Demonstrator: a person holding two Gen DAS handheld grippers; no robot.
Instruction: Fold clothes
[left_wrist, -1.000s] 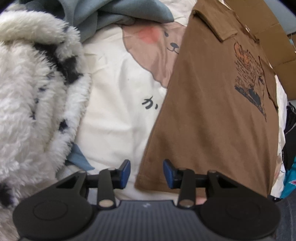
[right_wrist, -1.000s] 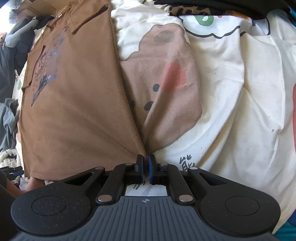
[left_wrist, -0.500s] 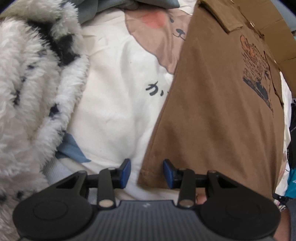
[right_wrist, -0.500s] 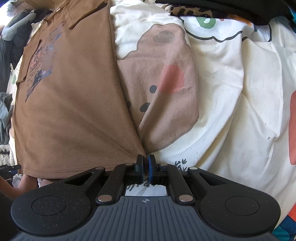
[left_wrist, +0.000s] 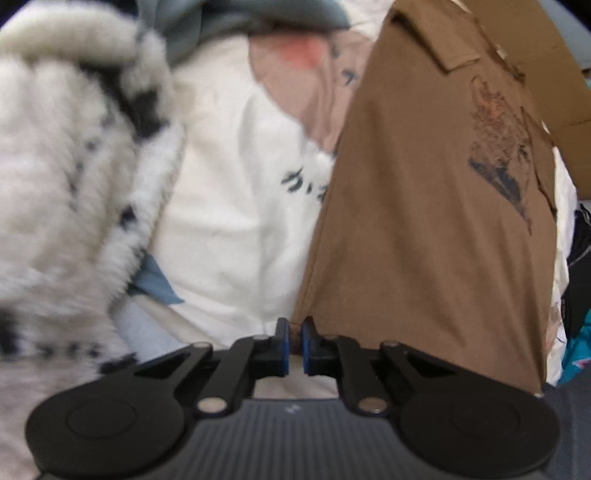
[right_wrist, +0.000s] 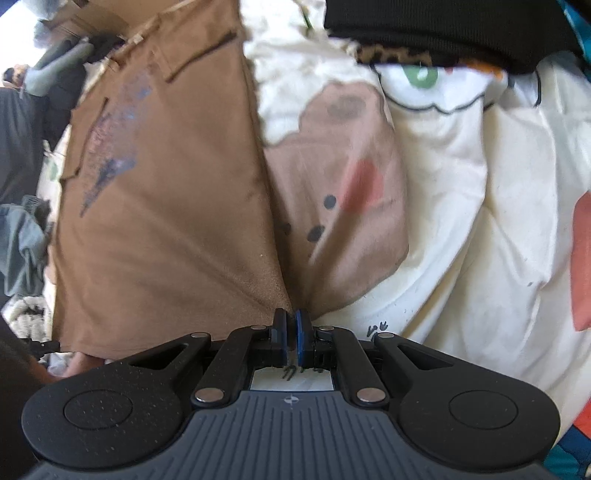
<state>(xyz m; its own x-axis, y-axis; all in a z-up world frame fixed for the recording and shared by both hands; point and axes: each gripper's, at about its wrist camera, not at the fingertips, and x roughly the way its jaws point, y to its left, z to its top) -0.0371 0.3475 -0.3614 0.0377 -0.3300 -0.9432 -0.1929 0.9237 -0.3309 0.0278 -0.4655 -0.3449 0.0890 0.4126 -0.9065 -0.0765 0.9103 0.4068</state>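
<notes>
- Fleecy white fabric with black spots (left_wrist: 70, 192) bulks at the far left of the left wrist view, with a grey-blue garment (left_wrist: 229, 22) bunched above it; both sit clear of the working area, probably pushed aside to leave room for the fold.
- Cream bedding printed with a bear face (left_wrist: 229, 229) serves as the folding surface — soft and rumpled, so a garment dragged over it may wrinkle.
- Left gripper (left_wrist: 293, 345) has its blue pads nearly together on the near left corner of the brown shirt (left_wrist: 424, 240), pinching the hem there; a corner hold like this gives control of one whole edge.
- That brown shirt lies flat on the bedding, collar at the far end and its printed graphic facing up, with the hem toward the person.
- Cardboard (left_wrist: 546, 74) stands beyond the collar.
- In the right wrist view, the right gripper (right_wrist: 290, 338) is clamped on the shirt's other near corner, and creases fan out from the pinch — a sign of tension in the cloth.
- With both bottom corners held, I judge the hem is set to be carried toward the collar, though which fold this is cannot be settled.
- Black and leopard-print clothing (right_wrist: 443, 33) lies at the far right.
</notes>
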